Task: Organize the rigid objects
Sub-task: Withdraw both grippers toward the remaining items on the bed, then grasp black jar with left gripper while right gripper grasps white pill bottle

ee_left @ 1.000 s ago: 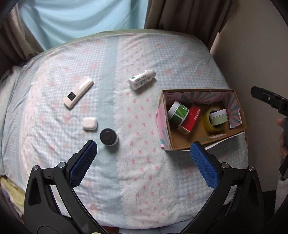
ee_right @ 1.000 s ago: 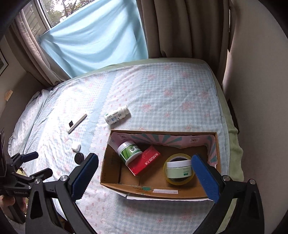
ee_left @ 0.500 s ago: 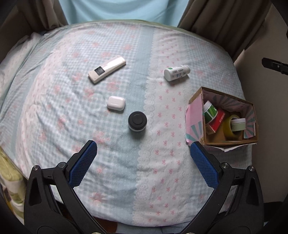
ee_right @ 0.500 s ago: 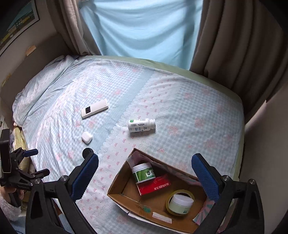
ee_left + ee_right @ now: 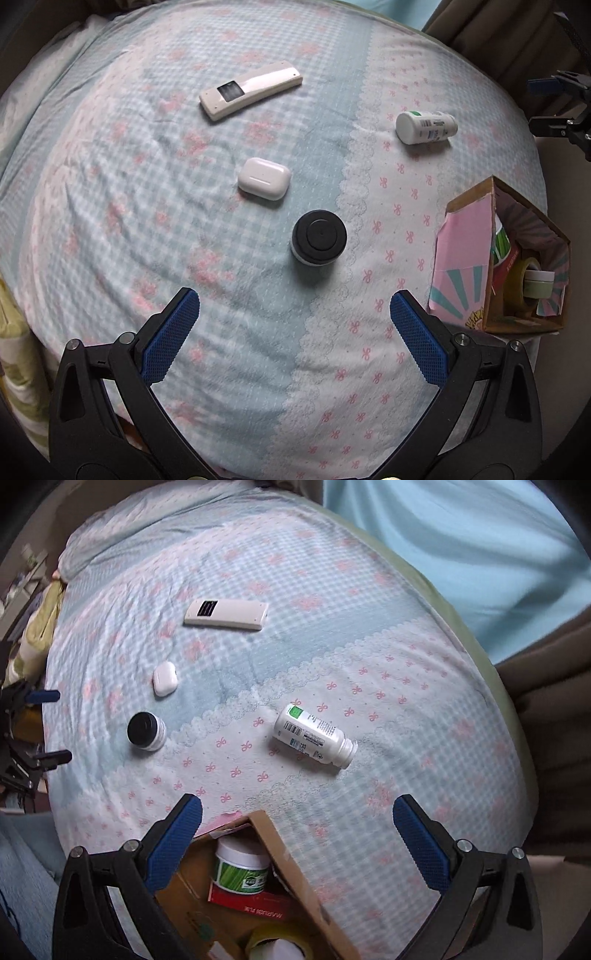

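A black-lidded jar (image 5: 319,237) stands on the bed just ahead of my open, empty left gripper (image 5: 293,317). Beyond it lie a white earbud case (image 5: 264,178), a white remote (image 5: 250,89) and a white bottle (image 5: 426,127) on its side. A cardboard box (image 5: 465,254) at the right holds a green-labelled jar, a red box and a tape roll. My right gripper (image 5: 297,821) is open and empty above the box's corner (image 5: 295,864), with the bottle (image 5: 314,735) ahead. The jar (image 5: 146,731), case (image 5: 164,678) and remote (image 5: 226,614) lie to its left.
The bed carries a blue and pink patterned cover (image 5: 147,206). Curtains (image 5: 461,546) hang beyond its far edge. A wall stands to the right of the box. The other gripper shows at each view's edge, at the right in the left wrist view (image 5: 554,107) and at the left in the right wrist view (image 5: 26,731).
Both grippers have come lower and closer to the bed. The left one has centred on the black-lidded jar. The right one has swung from the box toward the bottle. No object moved.
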